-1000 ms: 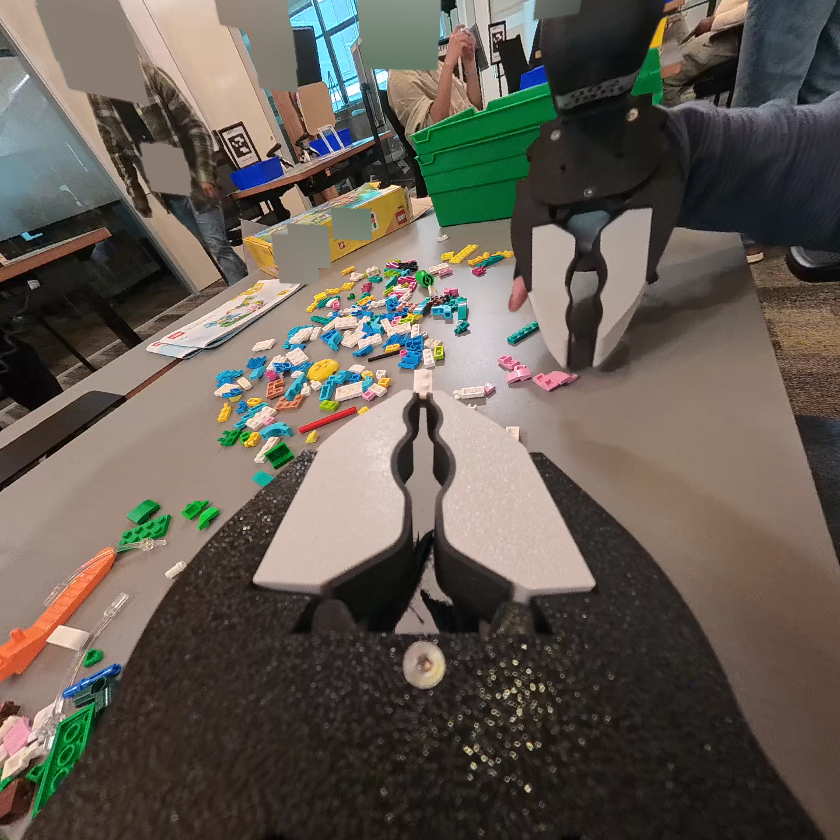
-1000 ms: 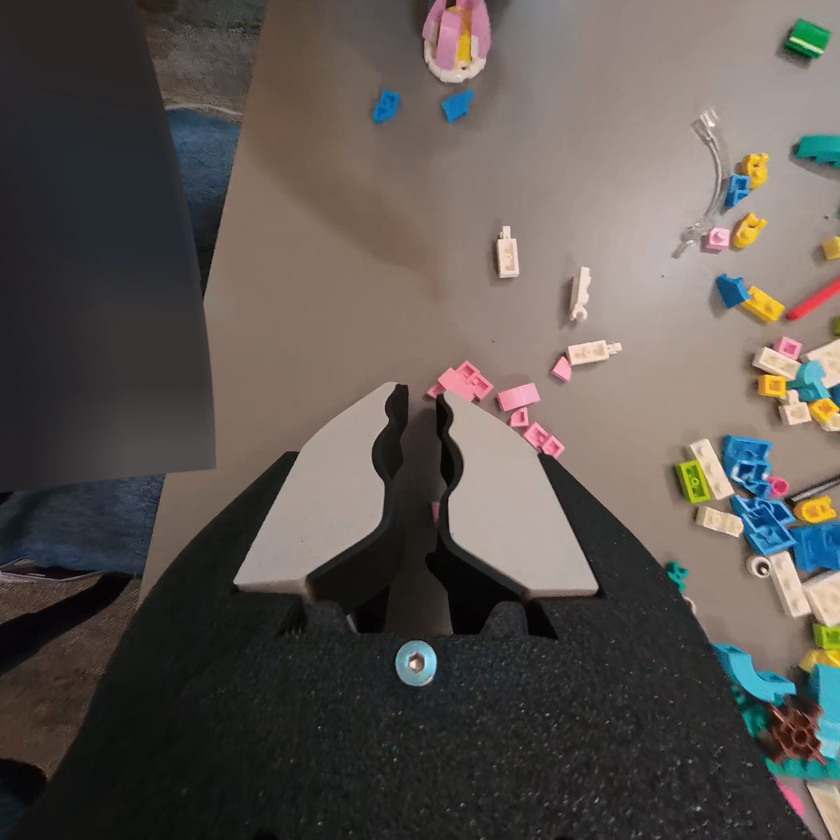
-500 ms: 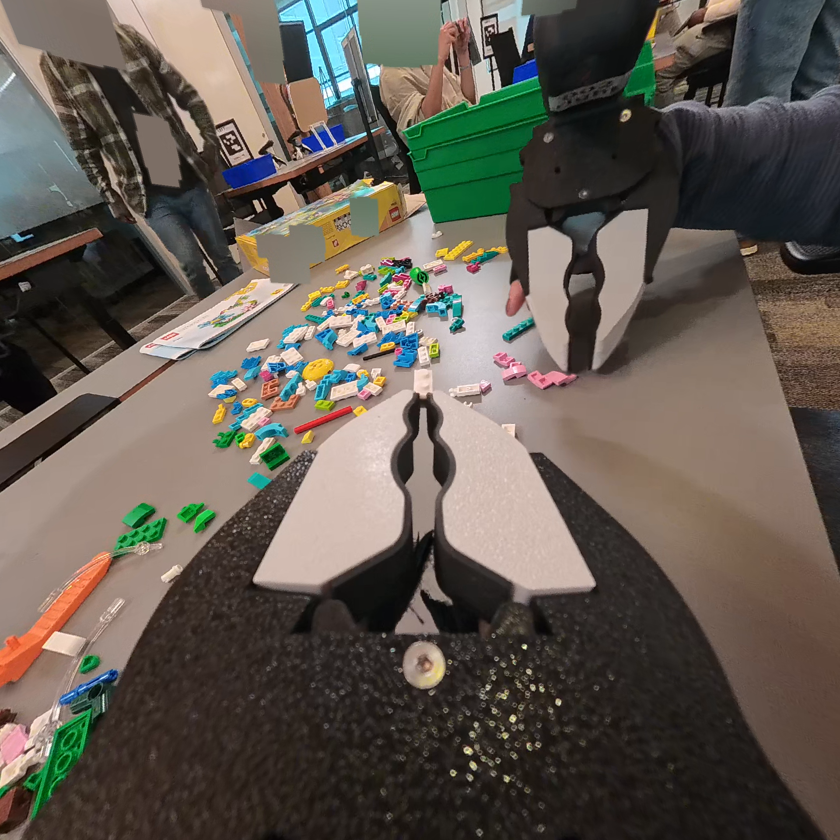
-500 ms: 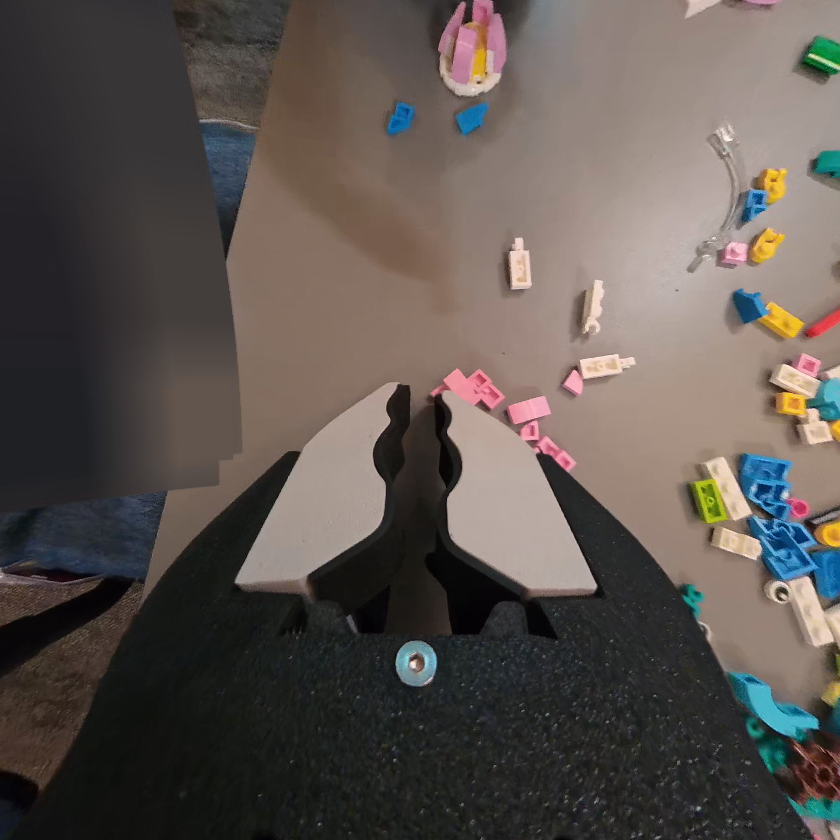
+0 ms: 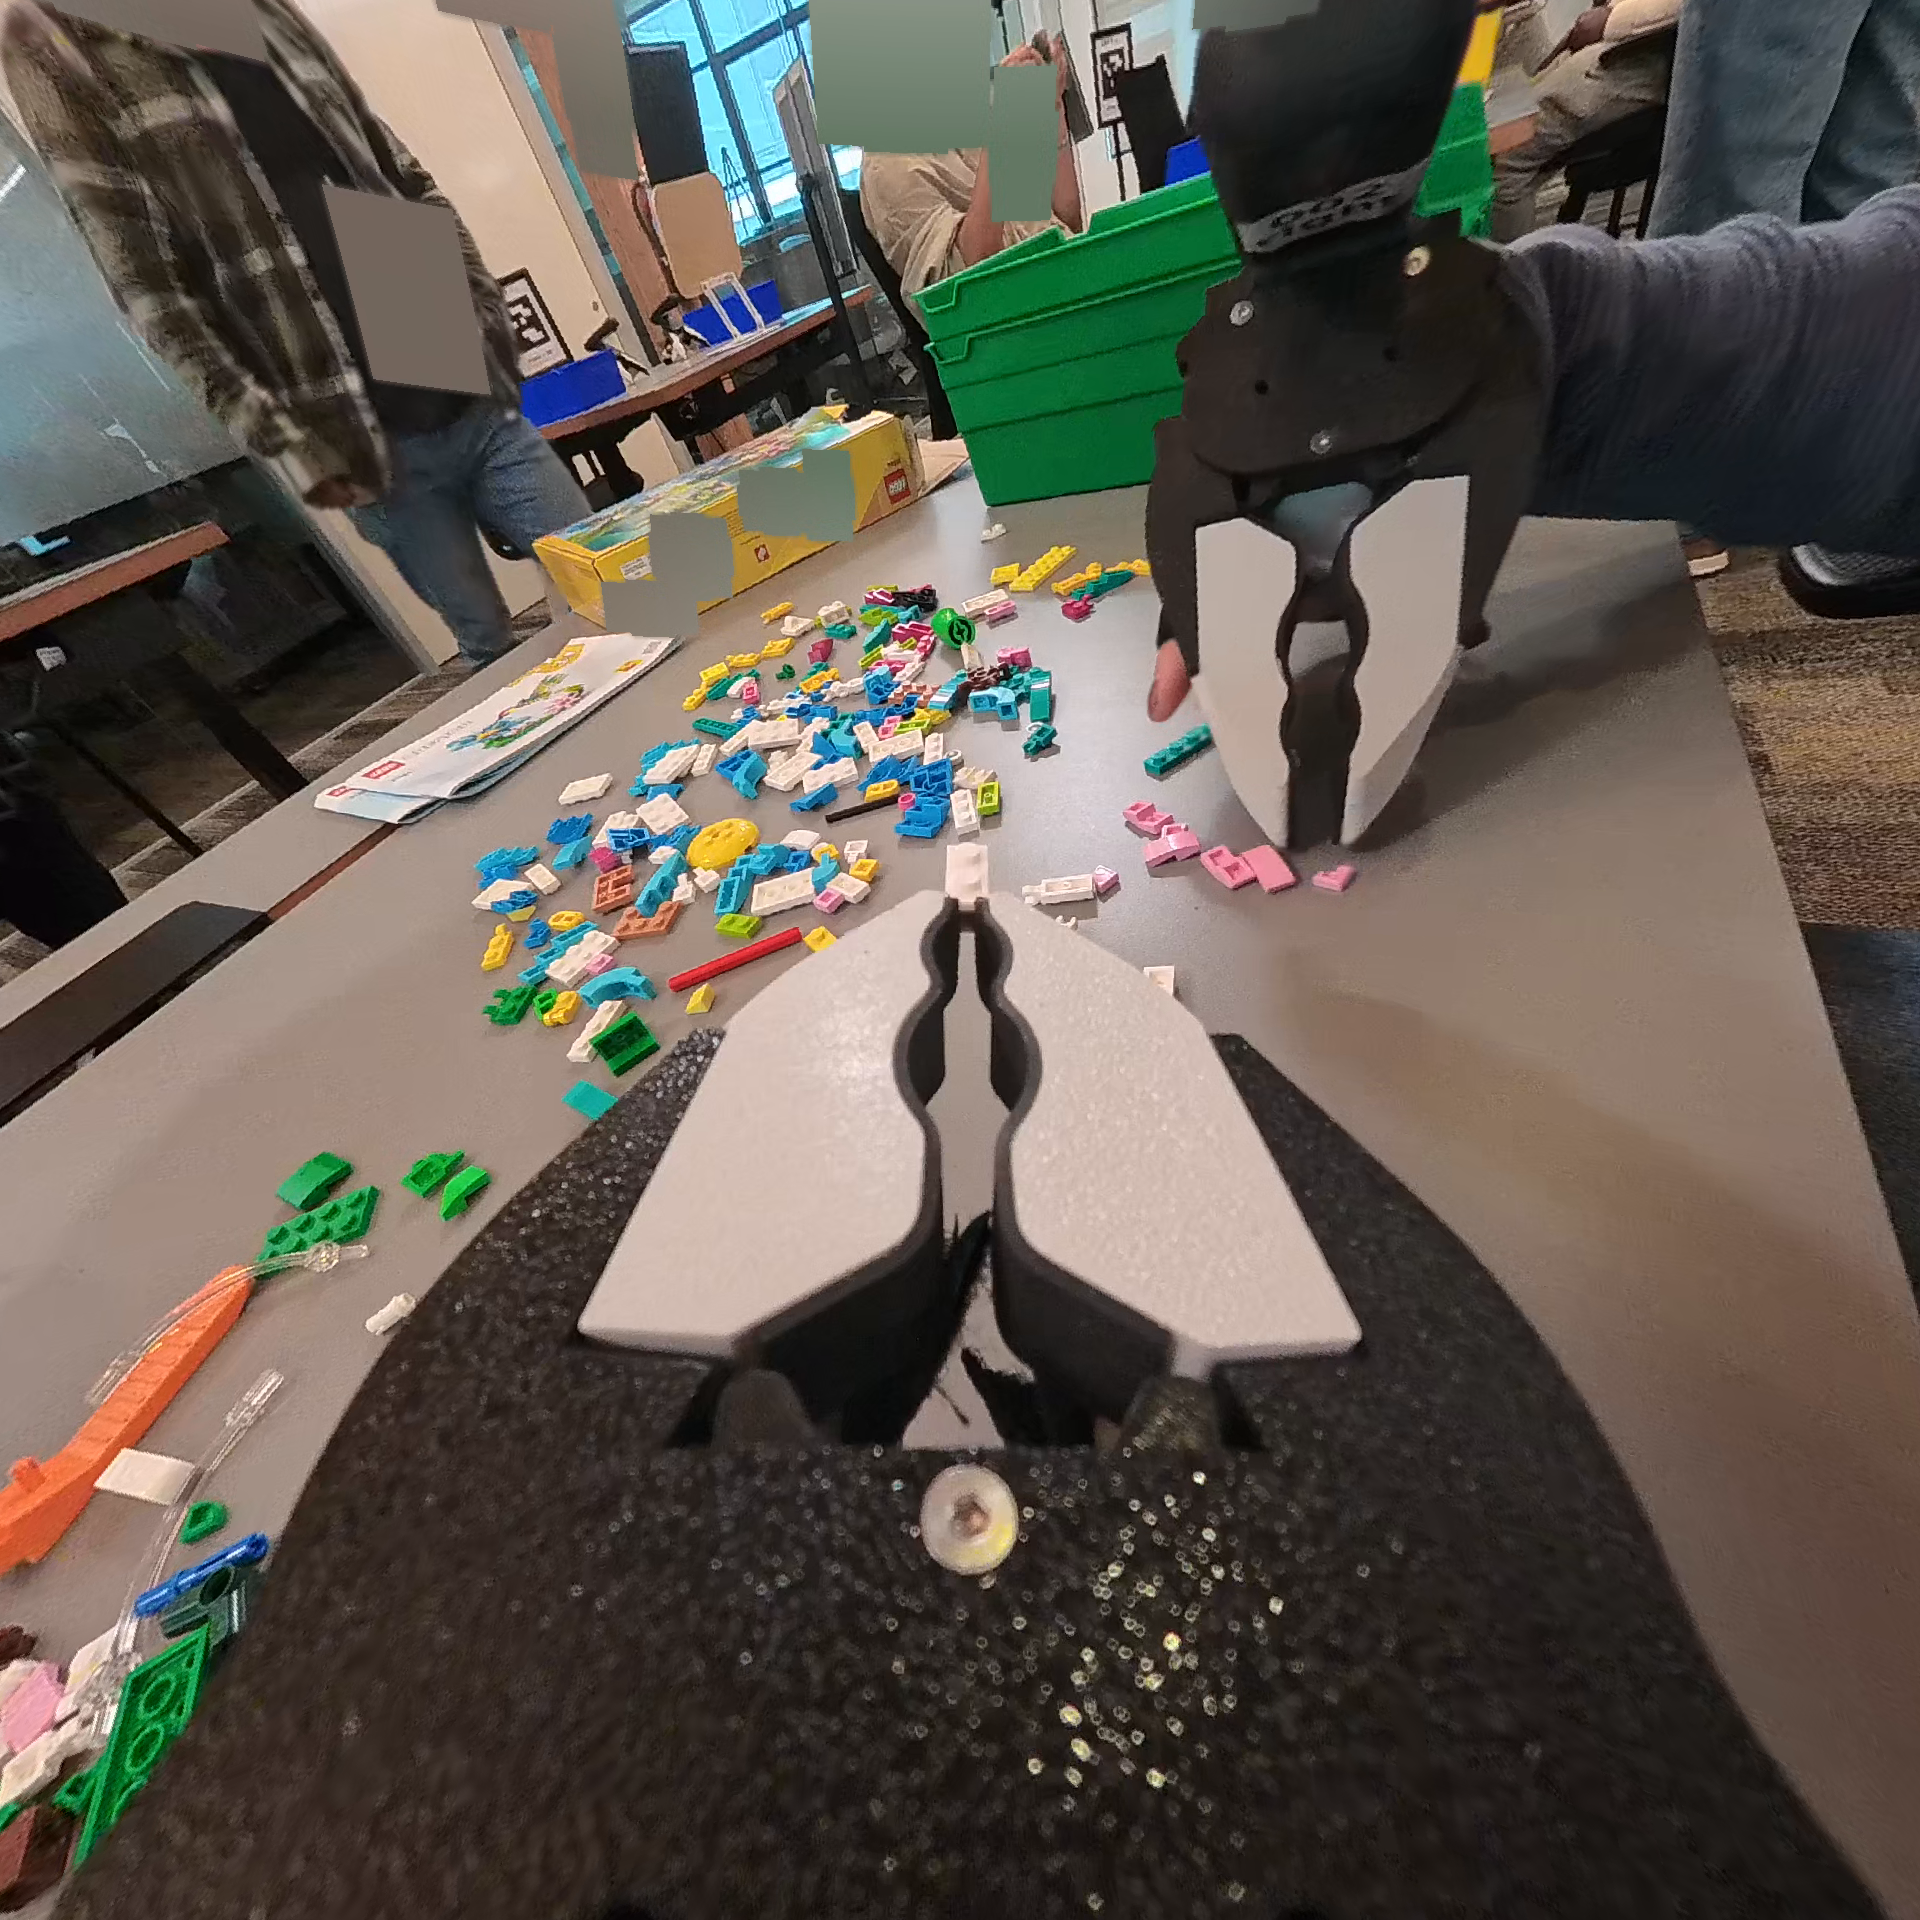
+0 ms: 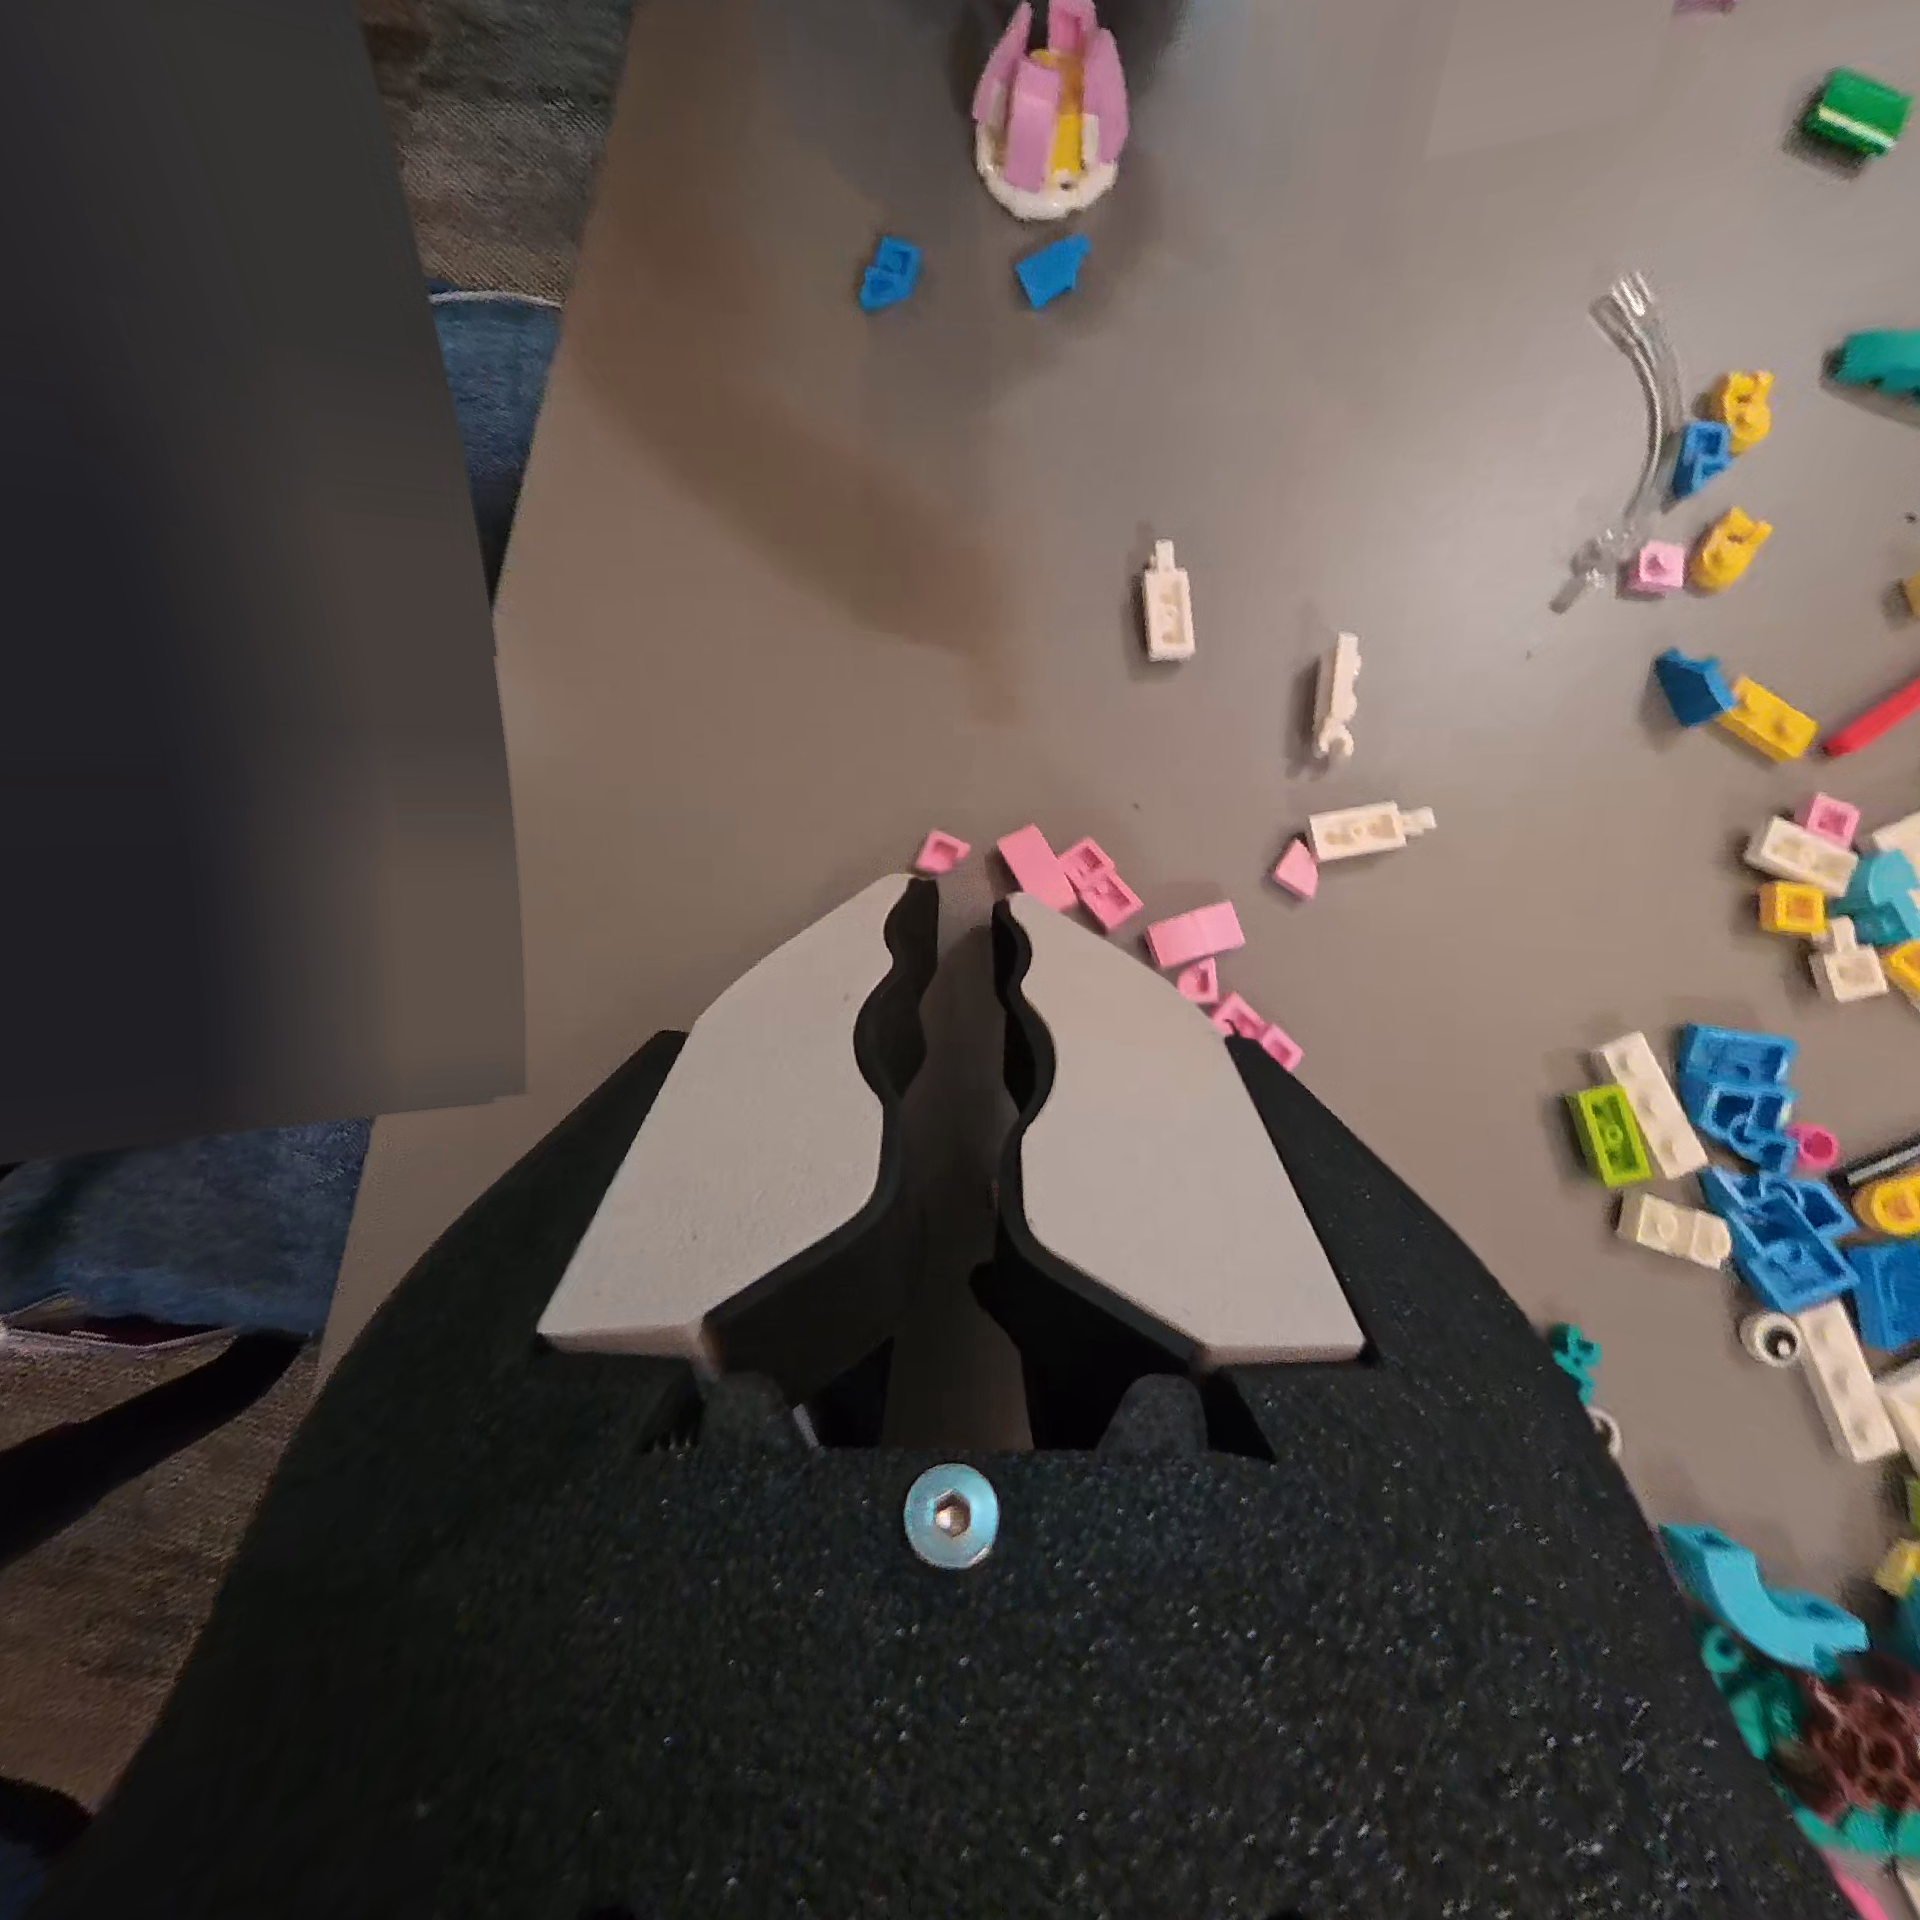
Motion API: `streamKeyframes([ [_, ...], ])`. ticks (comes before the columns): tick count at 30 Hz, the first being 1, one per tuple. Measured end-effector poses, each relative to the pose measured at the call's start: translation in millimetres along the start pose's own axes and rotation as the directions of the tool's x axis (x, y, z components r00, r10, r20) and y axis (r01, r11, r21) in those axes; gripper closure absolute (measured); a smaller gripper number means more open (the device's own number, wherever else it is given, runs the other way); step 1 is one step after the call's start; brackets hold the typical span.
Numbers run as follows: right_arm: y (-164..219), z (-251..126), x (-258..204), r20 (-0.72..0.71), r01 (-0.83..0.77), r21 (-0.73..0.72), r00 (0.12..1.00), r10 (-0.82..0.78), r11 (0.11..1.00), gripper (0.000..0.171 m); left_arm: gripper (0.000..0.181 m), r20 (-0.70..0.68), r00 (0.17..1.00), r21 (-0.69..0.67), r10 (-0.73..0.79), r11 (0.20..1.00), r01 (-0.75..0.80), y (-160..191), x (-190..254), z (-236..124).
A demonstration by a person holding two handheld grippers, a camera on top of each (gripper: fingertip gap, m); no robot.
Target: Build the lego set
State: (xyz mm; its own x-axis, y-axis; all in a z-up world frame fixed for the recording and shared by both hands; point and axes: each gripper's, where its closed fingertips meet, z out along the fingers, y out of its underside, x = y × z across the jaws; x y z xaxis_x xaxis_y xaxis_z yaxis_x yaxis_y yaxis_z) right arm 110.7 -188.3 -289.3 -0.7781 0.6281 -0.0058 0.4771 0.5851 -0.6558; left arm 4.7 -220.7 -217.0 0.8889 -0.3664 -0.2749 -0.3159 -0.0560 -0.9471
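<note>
My left gripper [image 5: 968, 906] is shut on a small white plate [image 5: 966, 868] that sticks out of its tips, a little above the grey table [image 5: 1455, 1143]. My right gripper [image 6: 966, 904] points down with its tips on the table among loose pink pieces [image 6: 1195, 930]. Its jaws stand a narrow gap apart with nothing between them. One small pink piece [image 6: 940, 852] lies at its left tip. The right gripper also shows in the left wrist view [image 5: 1314, 831], beside the pink pieces [image 5: 1247, 868]. A pink and yellow flower build [image 6: 1049, 135] stands farther along the table.
A wide scatter of loose bricks [image 5: 810, 769] covers the table middle. An instruction booklet [image 5: 499, 727], a yellow box [image 5: 727, 520] and green bins [image 5: 1060, 374] sit behind it. An orange piece [image 5: 114, 1423] and green plates [image 5: 322, 1226] lie near left. The table edge [image 6: 540, 623] runs left of the right gripper. The grippers' ends are close to 12 centimetres from one another. My right tips are about 35 centimetres from the orange piece [image 5: 114, 1423], my left tips only 25 centimetres.
Both grippers have hardly moved. A small pink piece now lies free at the right gripper's left tip. A person in a plaid shirt has walked closer in the background.
</note>
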Motion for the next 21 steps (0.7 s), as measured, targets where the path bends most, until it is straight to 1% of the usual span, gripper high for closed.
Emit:
streamKeyframes([
  [7, 3.5, 0.0, 13.1, -0.07, -0.006, -0.001, 0.997, 0.006, 1.0, 0.161, 0.179, -0.001, 1.0, -0.003, 0.004, 1.0, -0.004, 0.3, 0.4, 0.3],
  [10, 2.1, 1.6, 16.7, -0.095, 0.012, 0.014, 0.995, -0.011, 1.0, 0.158, 0.179, -0.002, 1.0, -0.005, 0.005, 1.0, -0.005, 0.6, 0.7, 0.6],
  [12, 0.4, 3.3, 13.9, -0.082, 0.027, 0.02, 0.996, -0.025, 0.999, 0.156, 0.179, -0.003, 1.0, -0.005, 0.007, 1.0, -0.007, 0.7, 0.9, 0.6],
  [15, -1.1, 3.8, 5.7, -0.031, 0.03, 0.024, 0.999, -0.029, 0.999, 0.158, 0.179, -0.004, 1.0, -0.006, 0.007, 1.0, -0.007, 0.8, 1.0, 0.7],
  [21, -6.0, 4.3, 9.8, -0.068, 0.059, 0.044, 0.996, -0.056, 0.997, 0.158, 0.179, -0.01, 1.0, -0.012, 0.009, 1.0, -0.009, 1.3, 1.9, 1.3],
])
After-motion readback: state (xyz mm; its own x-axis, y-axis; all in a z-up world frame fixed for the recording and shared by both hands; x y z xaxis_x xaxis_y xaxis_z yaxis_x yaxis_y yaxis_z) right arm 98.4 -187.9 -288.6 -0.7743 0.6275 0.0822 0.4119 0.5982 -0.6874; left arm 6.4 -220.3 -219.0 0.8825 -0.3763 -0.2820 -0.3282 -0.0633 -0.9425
